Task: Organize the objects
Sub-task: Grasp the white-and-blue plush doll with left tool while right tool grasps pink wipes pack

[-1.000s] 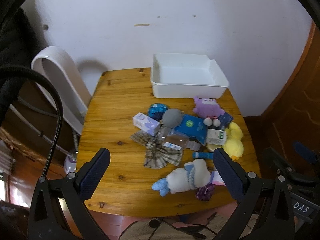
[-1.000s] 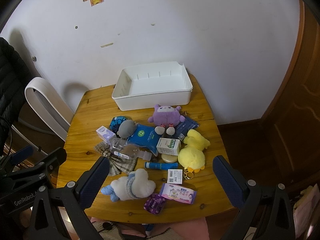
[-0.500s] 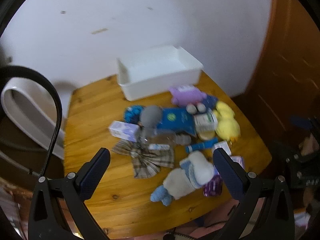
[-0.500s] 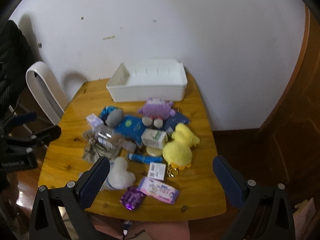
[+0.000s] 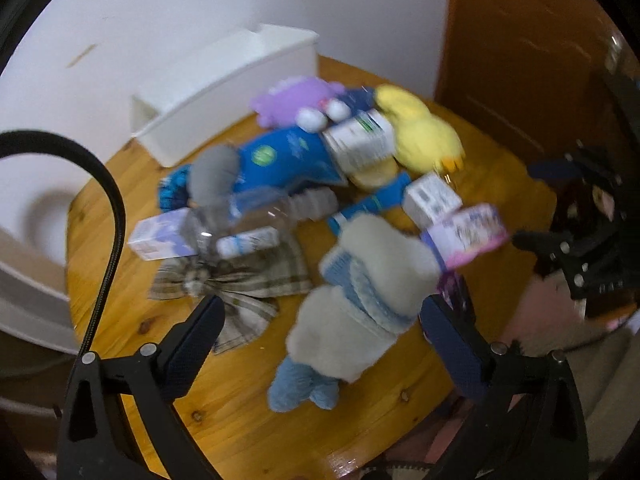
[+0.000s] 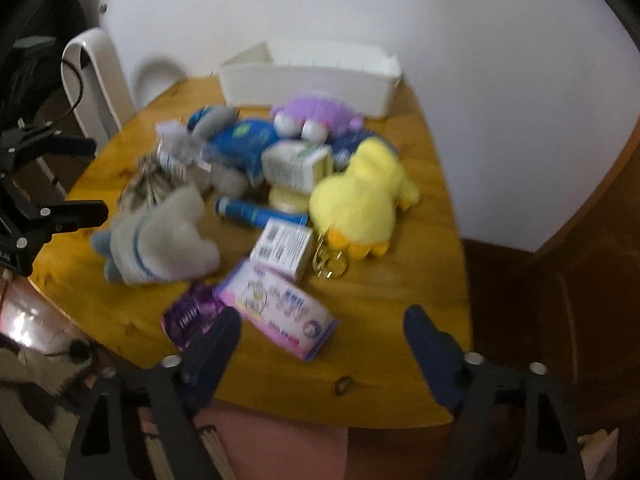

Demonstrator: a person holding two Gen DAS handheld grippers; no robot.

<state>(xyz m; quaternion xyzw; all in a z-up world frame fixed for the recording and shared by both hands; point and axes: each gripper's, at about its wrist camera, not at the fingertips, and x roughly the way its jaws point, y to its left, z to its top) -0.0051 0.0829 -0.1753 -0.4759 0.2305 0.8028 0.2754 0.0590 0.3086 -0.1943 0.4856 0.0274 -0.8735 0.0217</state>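
Pick approach, nothing gripped yet.
Pink pack point(image 6: 280, 312) is framed by right gripper point(image 6: 324, 344), jaws spread but narrowing; left gripper point(image 5: 320, 332) spread over white plush point(image 5: 360, 292).

text: none readable | pink pack point(image 6: 280, 314): near edge of surface, print blurred | white box point(image 6: 282, 249): just beyond it, barcode-like marks, illegible | blue pouch point(image 5: 286, 158): round green emblem, unreadable

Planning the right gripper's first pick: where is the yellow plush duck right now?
In the right wrist view the yellow plush duck lies right of centre on the wooden table, against the white-and-green carton, gold keyring at its feet.
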